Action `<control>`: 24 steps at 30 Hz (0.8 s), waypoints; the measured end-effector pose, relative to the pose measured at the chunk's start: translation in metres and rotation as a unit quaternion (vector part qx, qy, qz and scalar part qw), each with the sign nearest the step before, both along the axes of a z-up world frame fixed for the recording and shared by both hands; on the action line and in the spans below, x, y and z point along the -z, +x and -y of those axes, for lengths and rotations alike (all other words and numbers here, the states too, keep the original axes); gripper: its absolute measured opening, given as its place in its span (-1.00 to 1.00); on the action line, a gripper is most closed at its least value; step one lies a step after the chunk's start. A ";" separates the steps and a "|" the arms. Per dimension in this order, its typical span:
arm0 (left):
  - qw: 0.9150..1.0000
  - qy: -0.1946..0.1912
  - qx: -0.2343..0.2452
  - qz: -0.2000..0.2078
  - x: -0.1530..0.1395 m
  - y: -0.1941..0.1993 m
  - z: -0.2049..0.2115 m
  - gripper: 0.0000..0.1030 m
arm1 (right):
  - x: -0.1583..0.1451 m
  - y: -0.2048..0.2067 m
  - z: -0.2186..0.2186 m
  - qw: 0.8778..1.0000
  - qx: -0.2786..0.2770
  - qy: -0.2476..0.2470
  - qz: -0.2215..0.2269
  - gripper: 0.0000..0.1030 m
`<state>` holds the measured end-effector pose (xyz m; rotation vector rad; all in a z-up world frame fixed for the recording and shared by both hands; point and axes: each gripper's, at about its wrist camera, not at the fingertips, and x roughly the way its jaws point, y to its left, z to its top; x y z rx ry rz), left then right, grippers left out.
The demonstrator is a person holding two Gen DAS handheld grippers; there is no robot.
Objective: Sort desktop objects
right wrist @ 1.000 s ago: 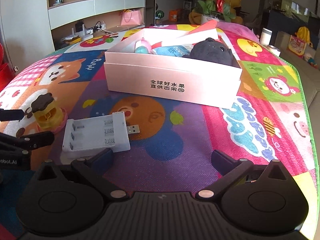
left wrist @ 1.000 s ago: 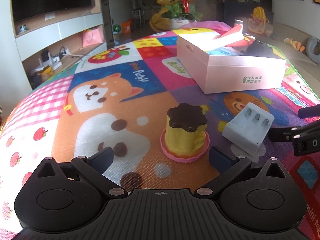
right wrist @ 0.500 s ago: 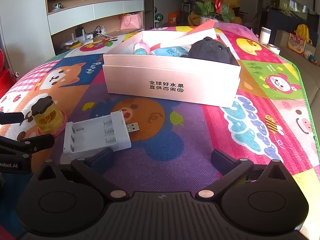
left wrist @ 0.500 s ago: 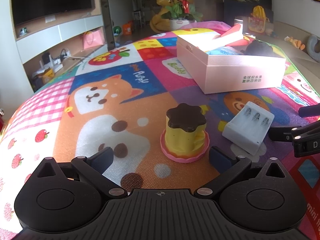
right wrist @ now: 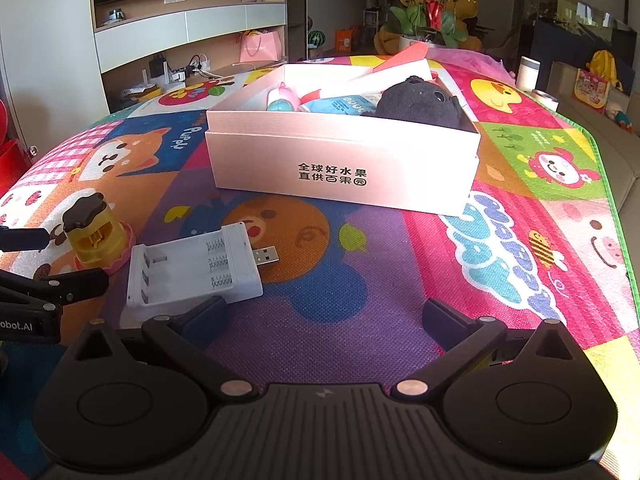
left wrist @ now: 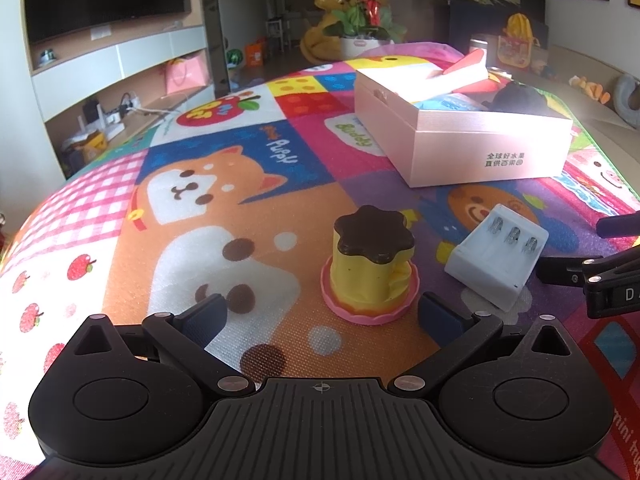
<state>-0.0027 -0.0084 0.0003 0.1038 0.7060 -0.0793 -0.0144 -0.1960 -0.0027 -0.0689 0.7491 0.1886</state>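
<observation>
Right gripper cut off at right edge of left wrist view. Pink box near wall hides lower parts of its contents. Blue packet print unreadable.

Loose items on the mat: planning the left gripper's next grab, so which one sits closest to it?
The yellow pudding toy with the brown top, just ahead of the left gripper. The white battery charger lies farther right.

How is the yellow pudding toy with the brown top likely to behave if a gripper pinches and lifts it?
The pudding toy stands upright on a wider pink base, so it probably resists tipping. Its yellow side looks creased, suggesting soft walls that may give. It is likely light.
</observation>
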 end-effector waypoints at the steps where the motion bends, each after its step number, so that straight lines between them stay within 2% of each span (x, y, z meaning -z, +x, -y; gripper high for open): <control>1: 1.000 0.001 0.000 0.001 0.000 0.000 0.000 1.00 | 0.000 0.000 0.000 1.000 0.000 0.000 0.000 1.00; 17: 1.000 -0.004 0.000 -0.001 0.000 -0.001 0.000 1.00 | -0.004 -0.002 0.001 1.000 -0.012 0.003 -0.004 1.00; 22: 1.000 -0.005 0.000 -0.001 0.000 -0.001 0.000 1.00 | -0.019 -0.011 0.006 0.999 -0.031 0.028 0.027 1.00; 24: 1.000 -0.002 0.000 0.000 0.000 0.000 0.000 1.00 | -0.023 -0.010 0.004 0.998 -0.044 0.043 0.024 1.00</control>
